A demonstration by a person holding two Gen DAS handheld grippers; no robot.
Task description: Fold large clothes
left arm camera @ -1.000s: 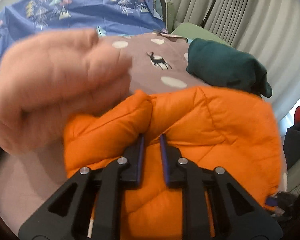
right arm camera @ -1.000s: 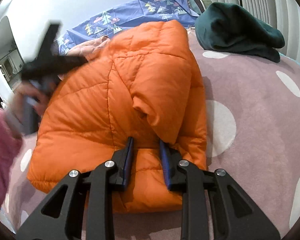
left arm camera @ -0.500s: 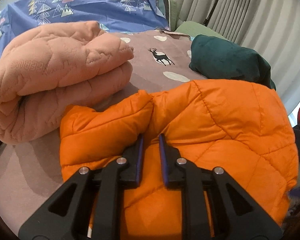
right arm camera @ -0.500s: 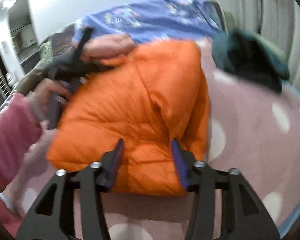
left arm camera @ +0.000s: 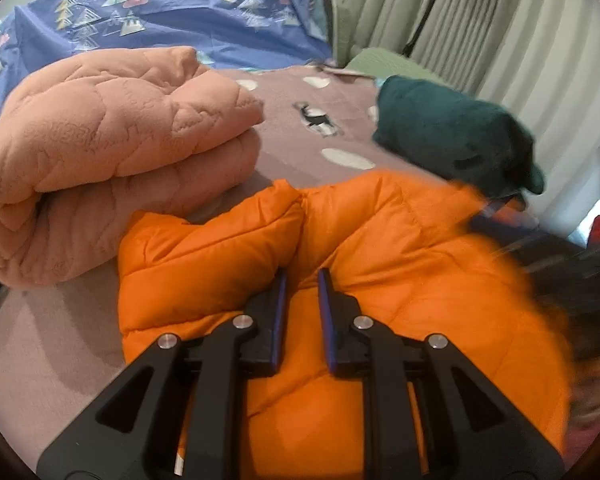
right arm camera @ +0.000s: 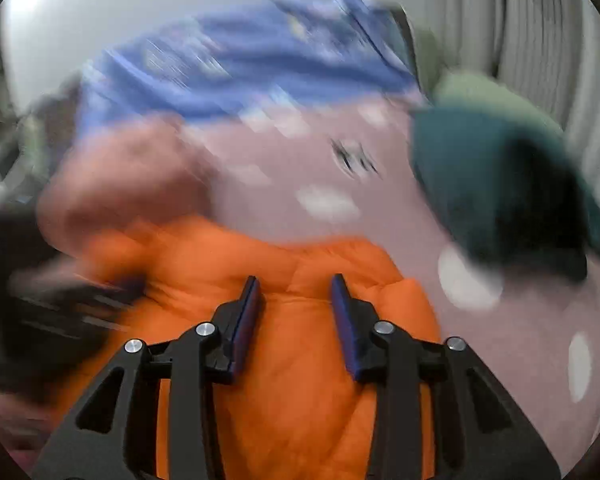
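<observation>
An orange puffer jacket (left arm camera: 380, 280) lies folded on the mauve spotted bedspread (left arm camera: 324, 120). My left gripper (left arm camera: 302, 276) is shut on a fold of the jacket near its left edge. In the right wrist view, which is blurred by motion, my right gripper (right arm camera: 296, 280) is open with its jaws wide apart, over the jacket (right arm camera: 300, 360) and holding nothing. The left gripper shows as a dark blur at the left edge (right arm camera: 40, 300) of that view.
A folded peach quilted blanket (left arm camera: 112, 152) lies left of the jacket. A dark green garment (left arm camera: 452, 132) lies at the back right, also in the right wrist view (right arm camera: 500, 184). A blue tree-print sheet (left arm camera: 172, 12) covers the headboard; grey curtains (left arm camera: 500, 20) hang on the right.
My right gripper has let go of the jacket, opened wide and swung quickly over it. My left gripper stays shut on the jacket fold, almost still.
</observation>
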